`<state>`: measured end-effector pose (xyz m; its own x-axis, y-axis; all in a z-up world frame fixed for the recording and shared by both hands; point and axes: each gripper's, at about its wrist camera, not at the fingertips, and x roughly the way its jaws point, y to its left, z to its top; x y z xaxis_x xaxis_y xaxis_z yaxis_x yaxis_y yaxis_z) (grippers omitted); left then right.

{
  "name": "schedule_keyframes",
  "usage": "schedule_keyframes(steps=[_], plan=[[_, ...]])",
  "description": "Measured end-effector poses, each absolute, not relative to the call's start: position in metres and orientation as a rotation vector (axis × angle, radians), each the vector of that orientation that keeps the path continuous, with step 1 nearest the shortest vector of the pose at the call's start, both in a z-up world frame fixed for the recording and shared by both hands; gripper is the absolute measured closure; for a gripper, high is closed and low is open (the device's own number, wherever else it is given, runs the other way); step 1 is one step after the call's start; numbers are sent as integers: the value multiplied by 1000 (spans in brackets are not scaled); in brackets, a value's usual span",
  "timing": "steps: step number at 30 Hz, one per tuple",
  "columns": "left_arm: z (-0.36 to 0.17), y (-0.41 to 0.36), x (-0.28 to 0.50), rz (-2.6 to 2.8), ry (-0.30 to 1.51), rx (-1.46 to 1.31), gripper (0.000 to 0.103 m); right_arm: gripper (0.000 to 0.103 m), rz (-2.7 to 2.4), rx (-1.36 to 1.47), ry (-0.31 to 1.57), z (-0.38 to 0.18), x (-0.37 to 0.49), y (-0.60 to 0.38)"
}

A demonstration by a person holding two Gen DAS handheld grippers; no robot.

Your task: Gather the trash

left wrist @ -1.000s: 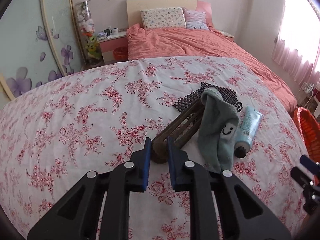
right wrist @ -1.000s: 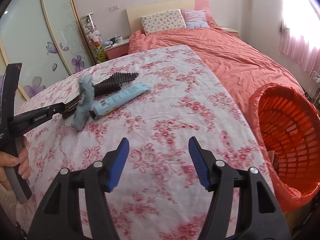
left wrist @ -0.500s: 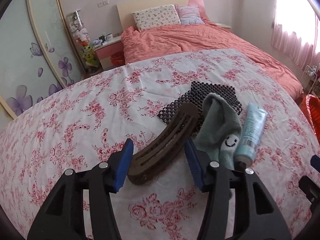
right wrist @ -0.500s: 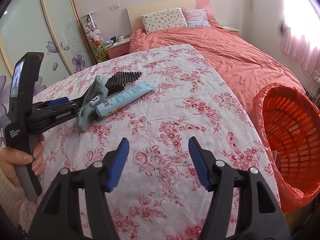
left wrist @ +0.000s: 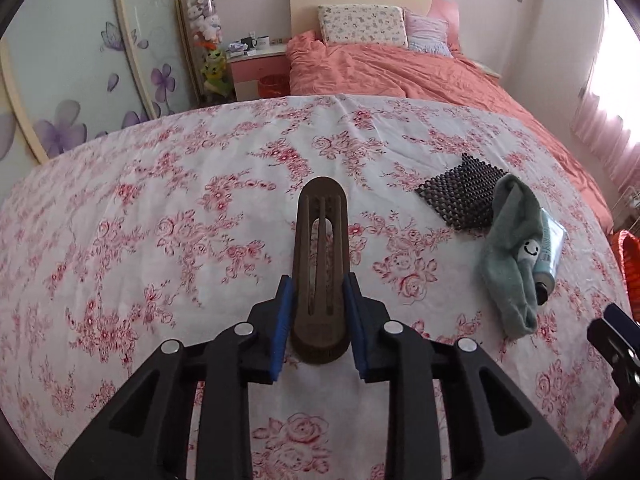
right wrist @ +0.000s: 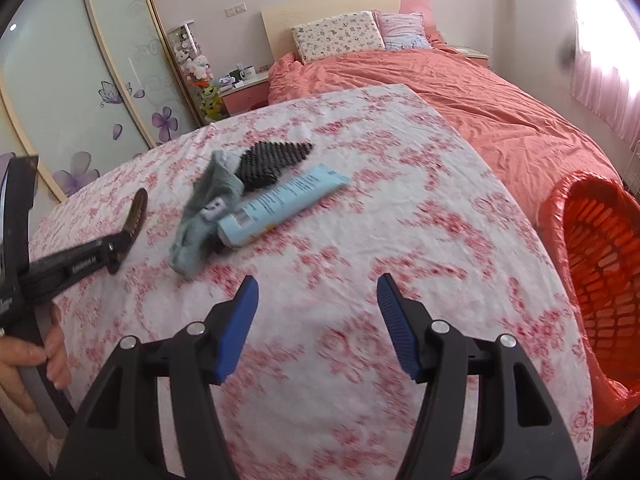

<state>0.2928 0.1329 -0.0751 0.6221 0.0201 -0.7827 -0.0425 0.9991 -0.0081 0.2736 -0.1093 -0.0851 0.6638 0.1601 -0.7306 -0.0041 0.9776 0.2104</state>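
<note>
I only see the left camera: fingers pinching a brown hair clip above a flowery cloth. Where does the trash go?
Observer: An orange basket stands just past the cloth's right edge, with its open mouth showing in the right camera.
Visitor: Is the other tool holding anything?
Observer: No. The right gripper is open, and only the flowery cloth shows between its fingers.
Visitor: The sock half hides that blue tube from me.
Observer: From the right, the tube shows at full length, lying flat with its cap end against the sock.
</note>
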Motion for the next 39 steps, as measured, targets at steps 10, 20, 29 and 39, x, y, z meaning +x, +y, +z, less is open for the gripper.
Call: schedule_keyframes(steps=[10, 20, 29, 39], plan=[[-79, 141, 292, 48, 878, -86, 50, 42, -15, 320, 873, -90, 333, -93], [-80, 142, 293, 51, 884, -84, 41, 61, -25, 195, 914, -97, 349, -79], [-83, 138, 297, 95, 908, -48, 19, 77, -16, 107, 906, -99, 299, -109], [-88, 137, 292, 117, 940, -41, 2, 75, -19, 91, 911, -100, 296, -111]])
